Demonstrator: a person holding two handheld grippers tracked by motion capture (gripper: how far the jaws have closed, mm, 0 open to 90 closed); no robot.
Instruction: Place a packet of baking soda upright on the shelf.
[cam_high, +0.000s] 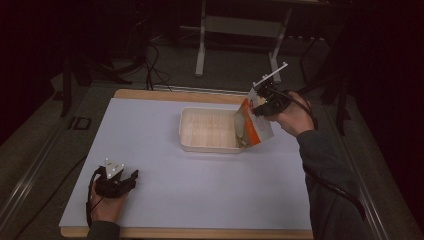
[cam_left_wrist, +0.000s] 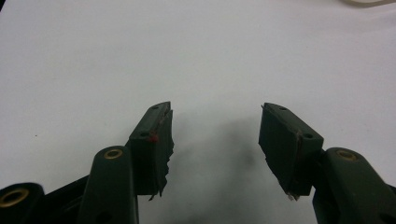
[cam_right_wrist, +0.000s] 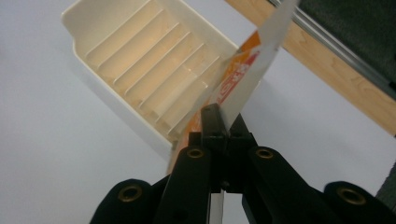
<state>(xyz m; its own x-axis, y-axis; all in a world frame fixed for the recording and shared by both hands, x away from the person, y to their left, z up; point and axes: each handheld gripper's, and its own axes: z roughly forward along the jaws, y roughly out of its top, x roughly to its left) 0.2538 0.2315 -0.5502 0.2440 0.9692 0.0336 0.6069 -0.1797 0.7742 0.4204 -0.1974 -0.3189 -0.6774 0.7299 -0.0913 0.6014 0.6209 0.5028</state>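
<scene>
- The right gripper, at the upper right of the high view, is holding its jaws clamped on a flat orange-and-white carton.
- The carton is tilting over the right end of a ribbed cream plastic tray at frame centre.
- The left gripper, at the lower left, is resting on the smooth white desk, its jaws standing apart around nothing.

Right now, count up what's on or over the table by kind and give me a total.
Ribbed white trays: 1
Orange-and-white cartons, tilted over the tray's right end: 1
Grippers: 2, the left gripper open and resting on the table, the right gripper shut on the carton
Total: 4
</scene>
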